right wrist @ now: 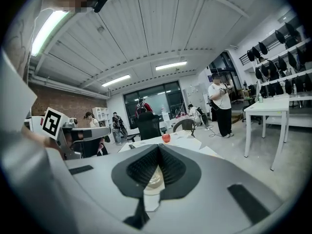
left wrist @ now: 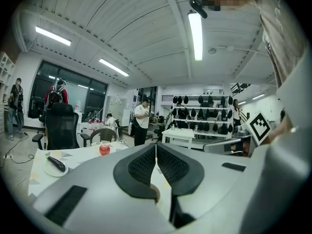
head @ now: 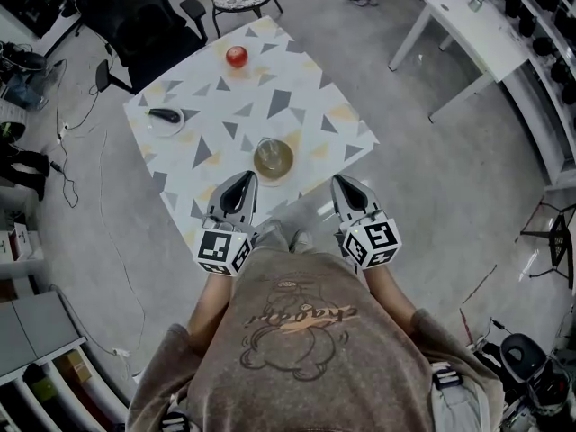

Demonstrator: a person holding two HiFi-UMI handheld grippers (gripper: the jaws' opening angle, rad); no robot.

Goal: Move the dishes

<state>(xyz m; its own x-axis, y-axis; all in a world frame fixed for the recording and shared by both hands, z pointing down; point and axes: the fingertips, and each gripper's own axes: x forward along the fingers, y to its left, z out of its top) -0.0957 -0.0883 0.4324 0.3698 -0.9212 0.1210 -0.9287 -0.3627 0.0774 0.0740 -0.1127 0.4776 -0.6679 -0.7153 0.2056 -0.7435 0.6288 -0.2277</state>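
1. Your left tool point(head: 242, 185) and right tool point(head: 345, 187) sit low in the frame at the near edge of the table point(head: 306, 97). Each has its jaws pressed together at the tips, with nothing held between them. You would have to open either one before any grasp.
2. The glass bowl point(head: 273, 158) stands just beyond the tips and between them, a little above frame centre. It lies up and to the right of the left tool and up and to the left of the right tool, and the left tip looks nearer. The bowl is round, so no long axis sets your approach; judging by this, the rim side facing the left tool is the shortest reach.
3. The white plate point(head: 172, 129) sits further off, towards the upper left, well apart from the bowl and on the left tool's side. A dark object point(head: 164, 114) lies on it, its long axis running roughly left to right.
4. The red apple point(head: 237, 57) sits farthest away, near the top of the table.
5. Hard to make out:
   - I cannot tell what the dark object is.
   - I cannot tell whether the bowl's brownish tint means it holds anything.
   - In both gripper views the tool's own body hides most of the table, and the bowl shows only as a sliver beneath the shut jaws.
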